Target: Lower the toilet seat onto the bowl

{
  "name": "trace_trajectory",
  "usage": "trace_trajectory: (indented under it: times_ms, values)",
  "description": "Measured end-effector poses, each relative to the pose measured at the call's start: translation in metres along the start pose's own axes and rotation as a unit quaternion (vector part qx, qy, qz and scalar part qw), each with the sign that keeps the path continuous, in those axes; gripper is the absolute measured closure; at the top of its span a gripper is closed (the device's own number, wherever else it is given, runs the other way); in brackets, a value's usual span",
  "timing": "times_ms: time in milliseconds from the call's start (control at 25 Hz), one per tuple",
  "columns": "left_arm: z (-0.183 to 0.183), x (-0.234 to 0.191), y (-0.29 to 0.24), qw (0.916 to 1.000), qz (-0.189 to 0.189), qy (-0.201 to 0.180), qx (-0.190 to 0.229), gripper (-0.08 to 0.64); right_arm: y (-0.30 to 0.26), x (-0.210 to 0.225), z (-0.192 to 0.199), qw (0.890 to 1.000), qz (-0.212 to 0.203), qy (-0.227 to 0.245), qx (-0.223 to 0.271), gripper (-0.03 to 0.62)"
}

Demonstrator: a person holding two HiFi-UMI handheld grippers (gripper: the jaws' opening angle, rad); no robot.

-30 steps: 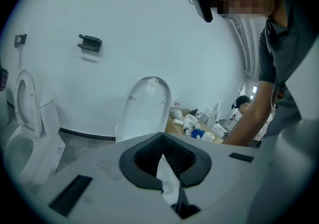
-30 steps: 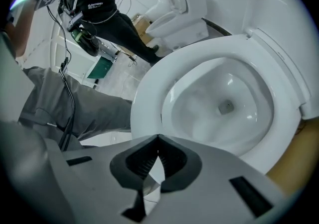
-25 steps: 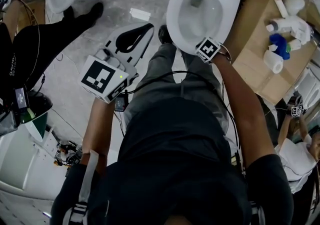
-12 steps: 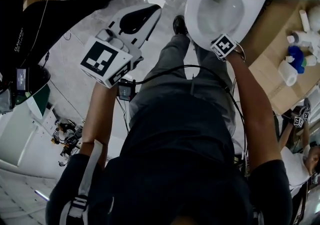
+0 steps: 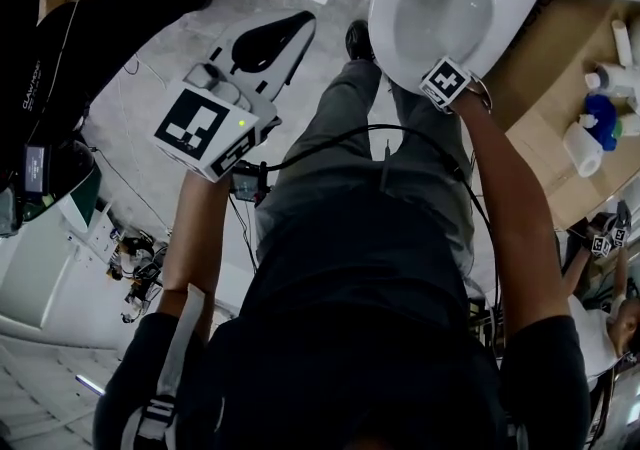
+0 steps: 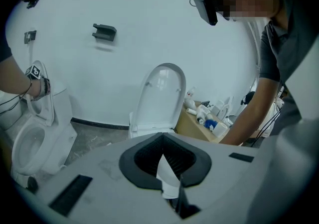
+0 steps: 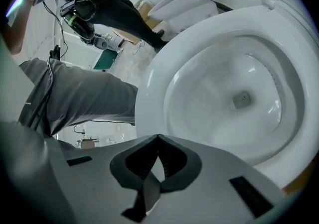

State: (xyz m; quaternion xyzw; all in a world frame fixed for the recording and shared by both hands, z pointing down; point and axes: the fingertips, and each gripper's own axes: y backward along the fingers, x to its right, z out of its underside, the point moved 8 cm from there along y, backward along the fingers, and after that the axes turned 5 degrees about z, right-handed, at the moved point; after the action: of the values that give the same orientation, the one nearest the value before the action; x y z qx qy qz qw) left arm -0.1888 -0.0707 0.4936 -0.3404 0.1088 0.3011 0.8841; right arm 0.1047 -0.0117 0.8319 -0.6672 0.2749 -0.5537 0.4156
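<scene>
**Seat ring over the bowl, both grippers closed and empty**

The white oval toilet seat ring (image 7: 149,102) lies flat over the white glazed toilet bowl (image 7: 214,93). No view shows whether it rests fully on the rim. Inside the bowl there is only shiny glaze and a small grey drain opening (image 7: 242,99). The white lid (image 6: 162,93) stands upright behind it. To the right of the bowl in the head view, a brown cardboard box (image 5: 540,88) carries a blue bottle (image 5: 601,110) and a white bottle (image 5: 582,148) among other small containers.

The right gripper (image 7: 158,138) hangs just above the front edge of the seat. Its jaws are pressed together with nothing between them. The left gripper (image 5: 300,22) is out over the floor, well apart from the toilet. Its jaws also meet at the tips and hold nothing.

The front of the bowl is crowded. The wearer's grey trouser leg (image 7: 79,98) stands close against it, and the cardboard box sits tight on one side. The other side opens onto a mottled grey floor (image 5: 150,78).

Beyond that stretch stands a person in black clothes (image 5: 60,48). A second white toilet (image 6: 30,143) stands by the plain white wall (image 6: 149,19), and a hand wearing a marker tag is on its raised seat.
</scene>
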Motion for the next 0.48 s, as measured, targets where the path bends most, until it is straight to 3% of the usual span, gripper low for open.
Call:
trace_trajectory:
  times_ms: [200, 480]
  values:
    - [0.005, -0.002, -0.006, 1.0, -0.002, 0.001, -0.001, 0.555, -0.012, 0.002, -0.001, 1.0, -0.019, 0.007, -0.006, 0.584]
    - [0.015, -0.007, -0.006, 0.9999, -0.004, 0.008, -0.011, 0.555, -0.02, 0.014, 0.0, 0.999, 0.012, 0.021, -0.033, 0.584]
